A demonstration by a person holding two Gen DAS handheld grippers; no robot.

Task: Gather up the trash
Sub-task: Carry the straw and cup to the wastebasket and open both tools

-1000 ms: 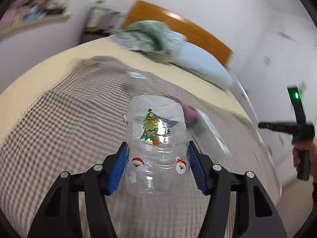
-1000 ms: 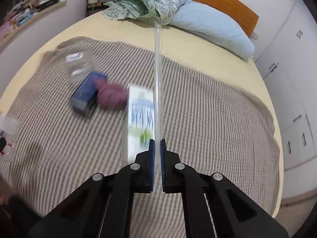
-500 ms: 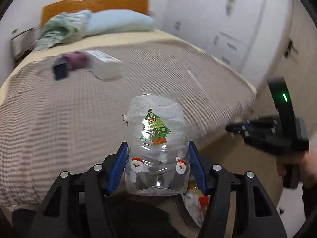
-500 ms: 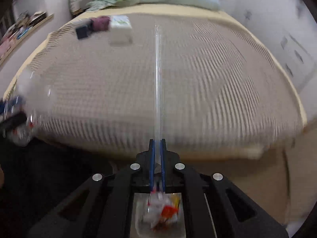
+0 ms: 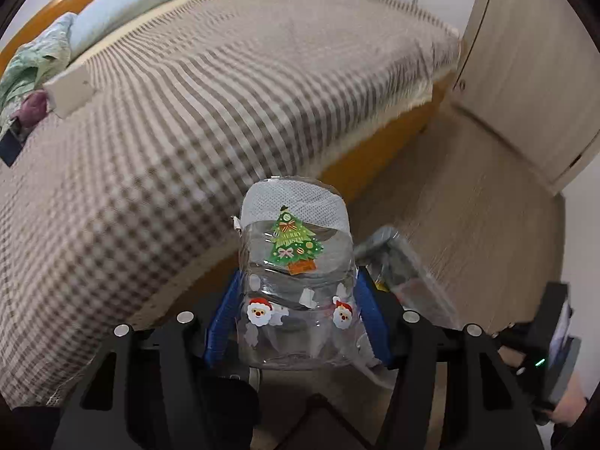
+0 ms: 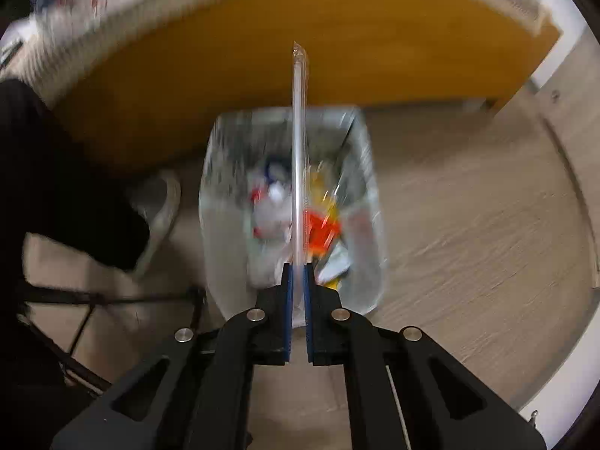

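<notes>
My left gripper [image 5: 296, 300] is shut on a clear plastic jar [image 5: 296, 273] with a green Christmas-tree sticker and two Santa stickers, held above the floor beside the bed. Behind the jar a corner of the grey trash bin [image 5: 401, 262] shows. My right gripper [image 6: 298, 273] is shut on a long clear plastic straw [image 6: 299, 150], which points straight out over the trash bin [image 6: 225, 172]. The bin is lined with clear plastic and holds several crumpled wrappers, white, red and yellow. The right gripper [image 5: 551, 333] also appears at the left wrist view's right edge, held by a hand.
The bed with its striped brown blanket [image 5: 187, 93] fills the left. On it lie a white box [image 5: 71, 92], a purple item [image 5: 32, 107] and a dark blue box [image 5: 9, 146]. The bed's orange wooden frame [image 6: 262, 56] stands right behind the bin. Wood floor [image 6: 468, 206] and a wardrobe door [image 5: 525, 56] lie to the right.
Both grippers swung away from the bed top and tipped down toward the floor. The trash bin came into view under the straw, and the jar now hangs beside the bed's edge.
</notes>
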